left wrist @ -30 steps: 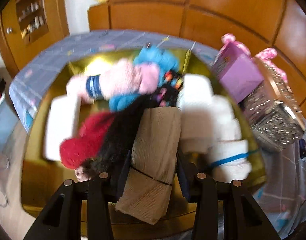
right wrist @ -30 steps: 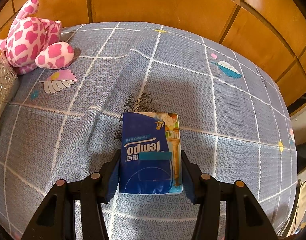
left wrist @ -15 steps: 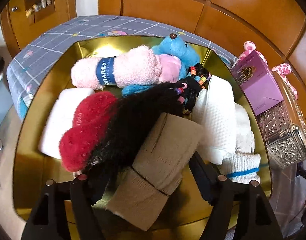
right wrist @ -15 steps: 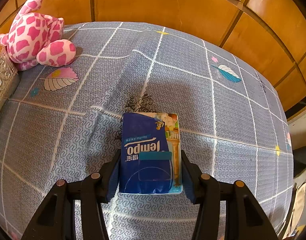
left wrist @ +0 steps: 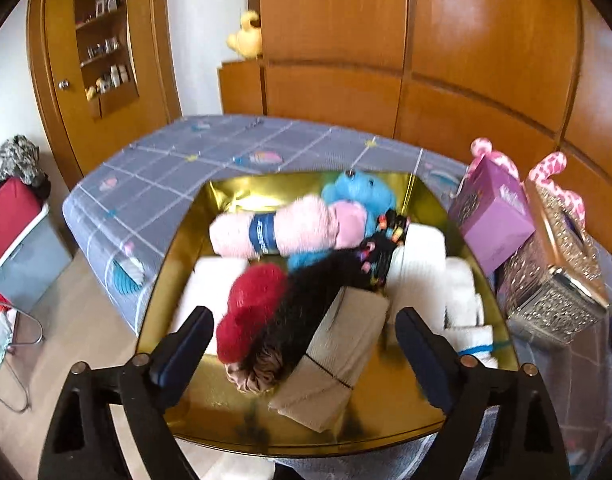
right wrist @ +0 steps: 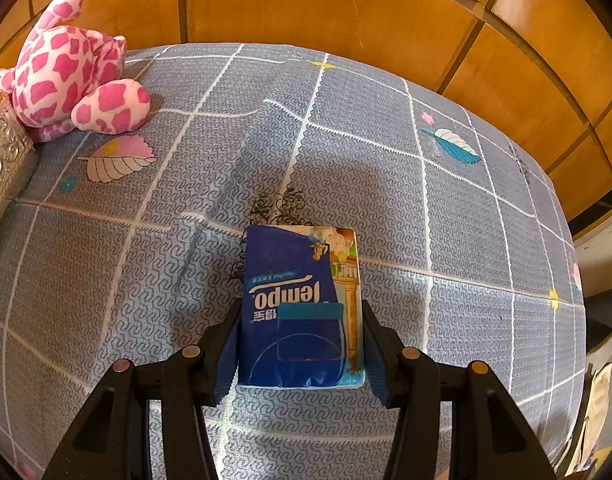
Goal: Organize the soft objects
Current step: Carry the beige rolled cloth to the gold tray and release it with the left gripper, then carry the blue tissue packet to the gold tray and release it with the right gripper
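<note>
Left wrist view: a shiny gold tray (left wrist: pixel 426 200) sits on a bed covered with a grey-blue checked bedspread (left wrist: pixel 178 168); everything here is placed relative to that tray. Beyond the bedspread's left edge, a red bag (left wrist: pixel 10 216) stands on the floor. The left gripper (left wrist: pixel 302 336) hangs over the tray's near edge, its jaws spread wide, having just been opening; neither pad touches anything. Below the gap between them, in the tray's near middle, a beige folded cloth (left wrist: pixel 338 352) lies free. Just left of it in the tray lie a red fuzzy piece (left wrist: pixel 254 300) and a black furry piece (left wrist: pixel 306 304), with a white folded towel (left wrist: pixel 210 280) at the tray's left side. Across the tray's far part lies a pink rolled towel (left wrist: pixel 302 228) with a blue band, and a blue plush toy (left wrist: pixel 362 192) behind it. White rolled cloths (left wrist: pixel 426 276) fill the tray's right side. Just outside the tray's right rim stand a purple box (left wrist: pixel 494 216) and a silver embossed box (left wrist: pixel 554 296).

Right wrist view: the tray is out of sight. The silver embossed box shows at the far left edge, with a pink-and-white spotted plush (right wrist: pixel 66 76) beside it on the bedspread. The right gripper (right wrist: pixel 302 344) points down at the bedspread, its jaws closed partway on a blue Tempo tissue pack (right wrist: pixel 302 304), both pads against the pack's sides.
</note>
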{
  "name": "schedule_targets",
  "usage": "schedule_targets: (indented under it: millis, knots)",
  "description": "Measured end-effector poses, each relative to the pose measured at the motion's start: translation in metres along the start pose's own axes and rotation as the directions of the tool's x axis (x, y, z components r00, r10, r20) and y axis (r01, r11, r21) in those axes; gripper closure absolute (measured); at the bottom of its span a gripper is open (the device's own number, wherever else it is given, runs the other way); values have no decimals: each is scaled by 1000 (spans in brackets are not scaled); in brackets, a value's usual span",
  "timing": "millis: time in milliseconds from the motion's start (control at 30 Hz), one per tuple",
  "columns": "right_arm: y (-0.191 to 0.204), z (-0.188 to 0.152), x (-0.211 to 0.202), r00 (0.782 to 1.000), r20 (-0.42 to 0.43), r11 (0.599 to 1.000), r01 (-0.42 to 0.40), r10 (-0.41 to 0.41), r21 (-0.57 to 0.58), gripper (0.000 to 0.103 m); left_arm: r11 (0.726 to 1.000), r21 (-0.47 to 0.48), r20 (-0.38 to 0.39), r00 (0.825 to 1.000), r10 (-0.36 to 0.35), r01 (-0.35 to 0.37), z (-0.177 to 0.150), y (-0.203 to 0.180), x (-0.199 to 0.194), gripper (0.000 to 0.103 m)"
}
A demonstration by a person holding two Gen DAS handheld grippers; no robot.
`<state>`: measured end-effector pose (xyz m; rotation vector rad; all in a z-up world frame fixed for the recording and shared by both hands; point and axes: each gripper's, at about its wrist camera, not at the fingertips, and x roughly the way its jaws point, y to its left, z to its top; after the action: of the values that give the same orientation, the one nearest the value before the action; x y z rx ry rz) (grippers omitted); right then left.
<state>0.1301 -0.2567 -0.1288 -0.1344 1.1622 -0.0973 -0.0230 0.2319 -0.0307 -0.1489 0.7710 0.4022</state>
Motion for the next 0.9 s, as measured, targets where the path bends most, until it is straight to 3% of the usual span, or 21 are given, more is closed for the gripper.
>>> schedule_targets:
  millis: [400,567,733,900]
  knots:
    - [7,-3,-1,999,13,999,32,-32,0,51,999,15,-13,999,-31,31,-3,-10,-3,1]
    - [11,-5,-8,999,-27,998,36,-35,44,51,999,14,-3,999,-39,39,-2,-11,-8,0]
    - [20,-10,-19,994,-51,991,-88,93,103,51,999,13,-2,999,-41,41,-2,-12,-10,0]
    - [41,-21,-25,987,-80,988,-132,138,77,51,998,29,-6,999,-52,52,-3,-17,-11,0]
